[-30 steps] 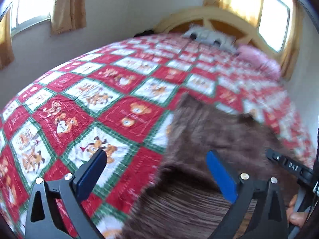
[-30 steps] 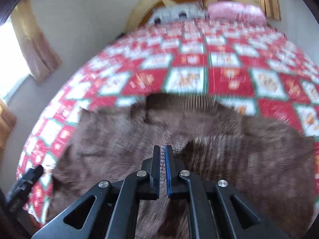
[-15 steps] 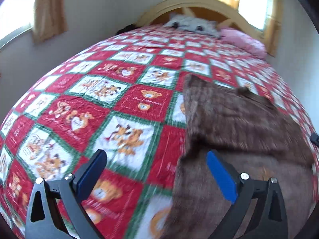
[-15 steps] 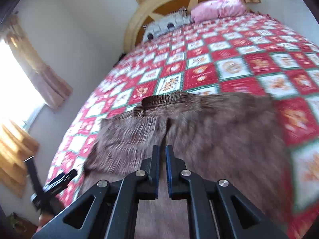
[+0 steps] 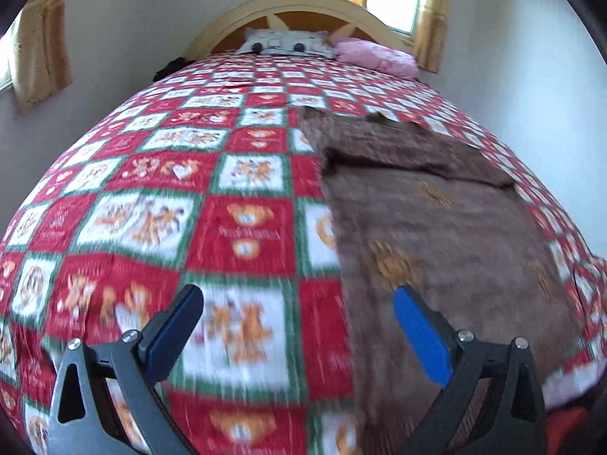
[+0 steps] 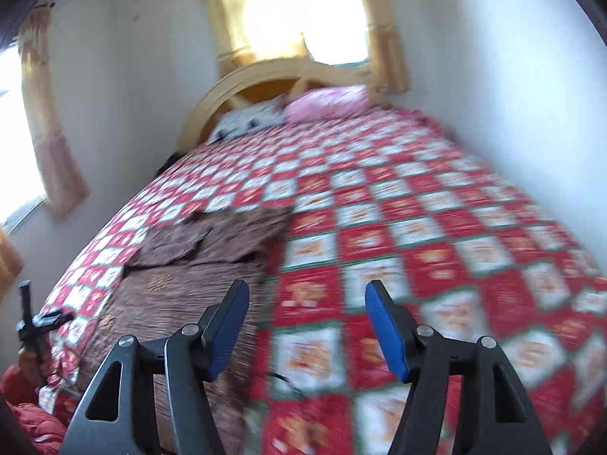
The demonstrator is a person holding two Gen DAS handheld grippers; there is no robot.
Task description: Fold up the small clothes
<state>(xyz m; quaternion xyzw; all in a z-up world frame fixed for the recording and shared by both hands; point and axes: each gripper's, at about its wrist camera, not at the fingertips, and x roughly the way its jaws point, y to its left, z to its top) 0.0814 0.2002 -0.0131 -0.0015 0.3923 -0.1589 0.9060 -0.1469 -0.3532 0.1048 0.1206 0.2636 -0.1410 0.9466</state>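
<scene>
Released since a second ago, the brown garment (image 6: 182, 295) now lies flat on the red patchwork quilt (image 6: 436, 250) (teddy-bear squares), a sleeve folded across its top. With nothing between them, the right gripper (image 6: 305, 328) jaws are opening above the quilt just beside it. Left gripper (image 5: 292, 326) hangs spread wide and empty over the garment's edge.

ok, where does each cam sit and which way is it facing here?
Left wrist: on the left gripper, angled down the bed toward the headboard; both fingers show, nothing between.
Right wrist: on the right gripper, same heading; its jaws are opening, empty.
Shared: brown garment, quilt, pink pillow.
</scene>
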